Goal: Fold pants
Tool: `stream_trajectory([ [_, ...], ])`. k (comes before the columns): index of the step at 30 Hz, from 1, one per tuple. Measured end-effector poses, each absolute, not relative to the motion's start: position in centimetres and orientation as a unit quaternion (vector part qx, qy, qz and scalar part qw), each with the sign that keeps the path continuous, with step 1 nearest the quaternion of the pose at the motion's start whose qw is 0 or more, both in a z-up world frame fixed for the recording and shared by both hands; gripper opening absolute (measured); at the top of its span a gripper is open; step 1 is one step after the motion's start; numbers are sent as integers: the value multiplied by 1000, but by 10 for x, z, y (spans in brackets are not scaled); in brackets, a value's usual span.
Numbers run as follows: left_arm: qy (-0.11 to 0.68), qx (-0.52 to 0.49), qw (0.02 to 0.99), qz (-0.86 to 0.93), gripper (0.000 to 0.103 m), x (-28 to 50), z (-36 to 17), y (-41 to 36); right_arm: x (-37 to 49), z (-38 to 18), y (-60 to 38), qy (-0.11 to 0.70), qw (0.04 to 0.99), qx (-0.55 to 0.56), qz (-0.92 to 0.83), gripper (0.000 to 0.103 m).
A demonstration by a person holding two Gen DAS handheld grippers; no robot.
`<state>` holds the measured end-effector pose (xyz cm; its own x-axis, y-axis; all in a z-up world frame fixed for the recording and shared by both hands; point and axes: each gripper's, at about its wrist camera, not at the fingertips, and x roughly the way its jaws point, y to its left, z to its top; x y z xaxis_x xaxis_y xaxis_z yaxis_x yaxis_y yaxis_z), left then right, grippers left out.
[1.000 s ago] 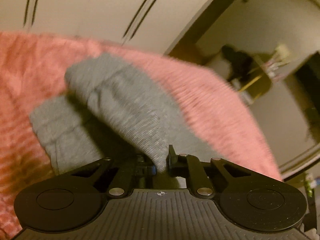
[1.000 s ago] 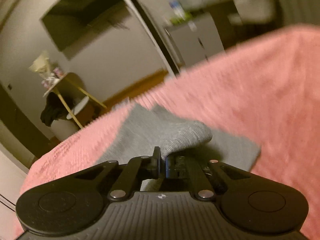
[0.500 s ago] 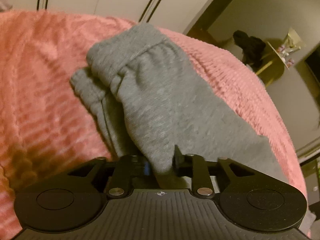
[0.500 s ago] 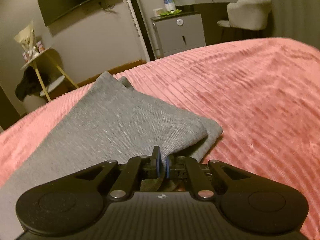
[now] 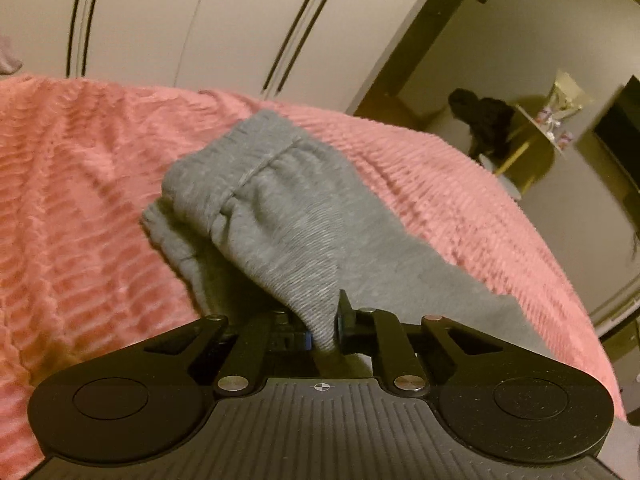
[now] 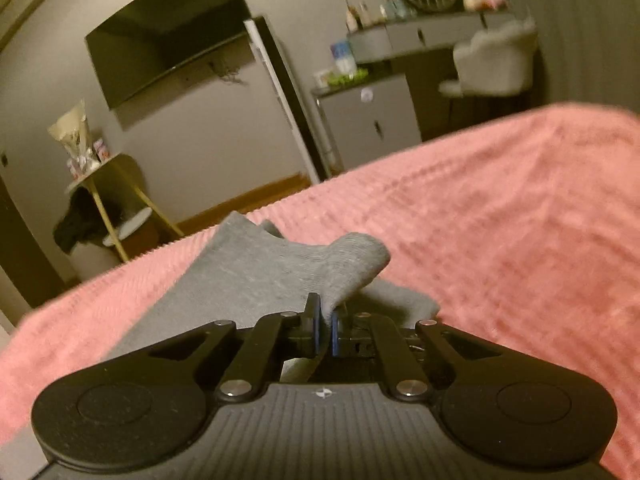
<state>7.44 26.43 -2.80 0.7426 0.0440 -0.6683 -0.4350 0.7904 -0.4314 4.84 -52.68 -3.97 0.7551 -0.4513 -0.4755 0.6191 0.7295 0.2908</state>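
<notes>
Grey sweatpants (image 5: 280, 216) lie partly folded on a pink ribbed bedspread (image 5: 80, 200), their gathered elastic band (image 5: 240, 160) at the far end. My left gripper (image 5: 322, 322) has its jaws closing on a drawn-up fold of the grey fabric, and the pads press on it. In the right wrist view the pants (image 6: 248, 268) stretch away to the left. There my right gripper (image 6: 325, 322) is shut on another corner, which rises in a small hump (image 6: 356, 256) above the lower layer.
The pink bedspread (image 6: 500, 220) spreads wide to the right. Beyond the bed are wardrobe doors (image 5: 240, 20), a small gold-legged side table (image 6: 104, 184), a wall-mounted TV (image 6: 168, 52), a cabinet (image 6: 372, 120) and a pale chair (image 6: 496, 60).
Both grippers keep their hold on the grey fabric. The left view has settled lower over the pants. In the right view the held corner, flat half a second ago, now stands up in a hump.
</notes>
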Motion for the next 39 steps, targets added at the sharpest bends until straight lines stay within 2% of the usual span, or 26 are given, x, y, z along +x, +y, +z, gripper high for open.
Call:
stream_trajectory([
  [3,360,-288,875,150,14,77,-41,266,57,-66,-536,252,888,224,-313,5],
  [5,360,-267,880,154,22,77,-41,260,57,-73,-540,255,881,248,-314,5],
  [7,358,-248,886,160,35,78,-37,256,56,-67,-543,241,881,268,-308,7],
  [8,356,-250,886,162,36,79,-36,257,54,-65,-546,231,879,285,-304,9],
  [12,347,-304,871,169,34,78,-39,270,60,-62,-558,224,870,327,-294,10],
  [15,346,-319,867,163,15,78,-41,270,67,-55,-558,227,877,304,-295,5],
  [19,310,-272,900,139,13,68,-26,256,64,-34,-538,194,899,216,-328,4],
  [22,309,-243,910,128,15,63,-25,253,77,-52,-529,233,890,150,-362,5],
  [23,326,-230,906,138,19,66,-29,253,86,-64,-531,269,881,133,-366,6],
  [24,352,-219,896,156,32,69,-35,254,92,-74,-533,302,872,128,-364,6],
  [25,366,-218,888,172,44,70,-39,255,88,-75,-531,292,875,125,-364,10],
  [26,365,-222,886,183,50,66,-38,257,85,-71,-530,280,876,129,-370,21],
  [27,358,-223,886,194,62,61,-35,260,81,-66,-531,276,873,135,-379,25],
  [28,354,-217,885,212,74,57,-30,260,78,-61,-532,272,868,139,-391,36],
  [29,351,-207,883,233,76,55,-25,259,74,-55,-532,263,863,138,-409,38],
  [33,324,-133,886,302,81,57,2,238,65,-21,-521,203,865,120,-443,38],
  [35,295,-89,886,347,93,59,15,226,74,-8,-504,187,892,117,-395,39],
  [39,271,-76,895,347,95,60,22,218,115,0,-437,207,943,77,-249,39],
])
